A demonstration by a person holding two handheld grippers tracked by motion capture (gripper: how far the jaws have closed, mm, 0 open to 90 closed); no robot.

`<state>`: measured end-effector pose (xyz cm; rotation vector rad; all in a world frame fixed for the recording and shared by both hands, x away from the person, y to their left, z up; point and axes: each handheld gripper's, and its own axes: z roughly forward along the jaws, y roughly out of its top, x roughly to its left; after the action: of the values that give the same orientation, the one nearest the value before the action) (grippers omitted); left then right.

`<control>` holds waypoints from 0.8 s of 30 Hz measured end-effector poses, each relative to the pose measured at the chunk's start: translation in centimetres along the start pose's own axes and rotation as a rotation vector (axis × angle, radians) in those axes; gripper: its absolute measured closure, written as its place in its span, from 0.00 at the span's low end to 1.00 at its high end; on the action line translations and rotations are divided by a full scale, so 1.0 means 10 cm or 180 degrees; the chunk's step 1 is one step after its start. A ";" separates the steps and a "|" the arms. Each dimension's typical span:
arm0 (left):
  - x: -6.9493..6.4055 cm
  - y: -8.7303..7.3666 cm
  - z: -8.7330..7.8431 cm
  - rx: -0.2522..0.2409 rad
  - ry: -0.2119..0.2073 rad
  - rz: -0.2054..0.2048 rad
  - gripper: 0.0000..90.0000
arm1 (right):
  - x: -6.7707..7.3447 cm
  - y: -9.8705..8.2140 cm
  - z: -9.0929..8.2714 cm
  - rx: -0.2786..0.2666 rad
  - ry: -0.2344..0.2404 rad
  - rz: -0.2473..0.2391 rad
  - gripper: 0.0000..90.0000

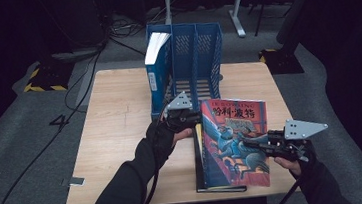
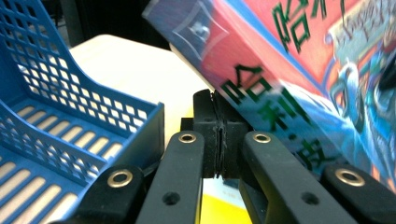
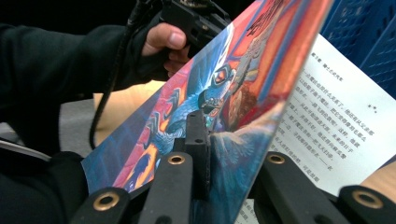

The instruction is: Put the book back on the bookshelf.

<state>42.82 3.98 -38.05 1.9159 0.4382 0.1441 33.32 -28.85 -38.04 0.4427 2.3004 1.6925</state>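
A paperback with a red and blue illustrated cover (image 1: 235,137) is lifted off the table, tilted, between my two grippers. My left gripper (image 1: 193,120) is at its upper left corner by the spine. In the left gripper view the pads (image 2: 217,130) are pressed together under the lower edge of the spine (image 2: 261,88), and I see nothing between them. My right gripper (image 1: 248,145) is shut on the front cover (image 3: 196,107), which runs between its jaws (image 3: 205,140). A printed page (image 3: 336,116) shows behind the cover.
A blue file rack (image 1: 199,55) stands at the table's far middle with a white-edged book (image 1: 156,49) upright in its left slot. A dark book (image 1: 201,175) lies flat under the lifted one. The wooden table (image 1: 121,128) ends close in front.
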 end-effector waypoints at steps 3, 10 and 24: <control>0.01 0.08 -0.03 -0.0062 -0.0035 -0.0027 0.99 | 0.00 -0.01 0.01 -0.0045 -0.0050 -0.0063 0.91; -0.05 0.27 -0.09 -0.0121 -0.0138 0.0173 0.99 | 0.00 -0.03 0.11 -0.0022 -0.0165 -0.0152 0.93; -0.29 0.32 -0.31 -0.0203 0.0011 0.0420 0.99 | 0.00 0.03 0.25 -0.0036 -0.0274 -0.0205 0.94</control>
<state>39.98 4.62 -33.60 1.8819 0.3057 0.2449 34.28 -26.51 -38.48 0.4262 2.2190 1.6231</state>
